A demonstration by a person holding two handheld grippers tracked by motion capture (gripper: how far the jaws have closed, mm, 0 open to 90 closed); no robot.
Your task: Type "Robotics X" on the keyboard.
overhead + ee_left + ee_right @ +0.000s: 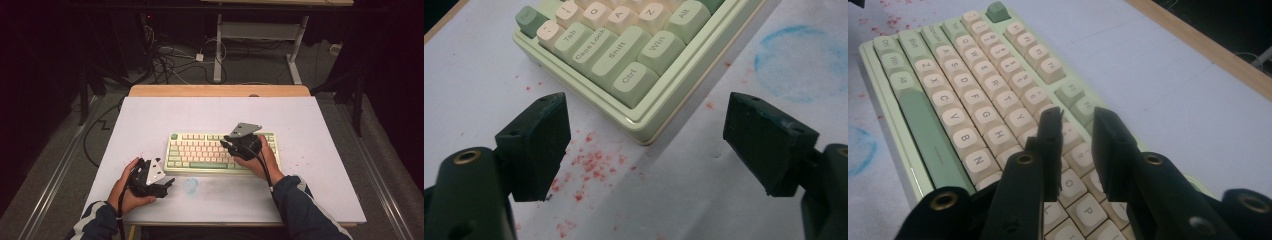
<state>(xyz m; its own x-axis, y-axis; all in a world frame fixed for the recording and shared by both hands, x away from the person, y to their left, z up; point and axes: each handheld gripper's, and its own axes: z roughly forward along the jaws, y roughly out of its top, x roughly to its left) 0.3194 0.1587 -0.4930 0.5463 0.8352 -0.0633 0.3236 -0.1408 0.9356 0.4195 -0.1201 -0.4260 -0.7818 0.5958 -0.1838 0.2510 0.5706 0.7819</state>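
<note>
Near edge of counter (310,200): two forearms in dark striped sleeves, one gripper per hand. Left gripper (167,184) sits on the white counter sheet just off the keyboard's near-left corner, jaws spread wide, nothing between them. In the left gripper view that corner (Ctrl, Shift, Caps Lock, Tab keys) lies beyond the gap and ahead of the tips, not touching either jaw.

Right gripper (226,145) hovers over the right half of the keyboard (200,152). In the right gripper view its jaws stand a narrow gap apart above the keycaps, nothing gripped; they look just clear of the keys, but contact is hard to judge.

Count: one keyboard, two grippers. No containers on the counter.

Keyboard: pale green case, cream keys, green accent keys and space bar, lying flat at counter centre, long side parallel to the near edge.

Surface: white sheet over a wooden top, wood strip (220,90) showing at the far edge. Red speckle stains (589,162) near the keyboard's left corner; a faint blue ring stain (190,185) in front of the keyboard.

Beyond: dark room, grey floor, cable tangle (170,60), white legs of another desk (218,50).
</note>
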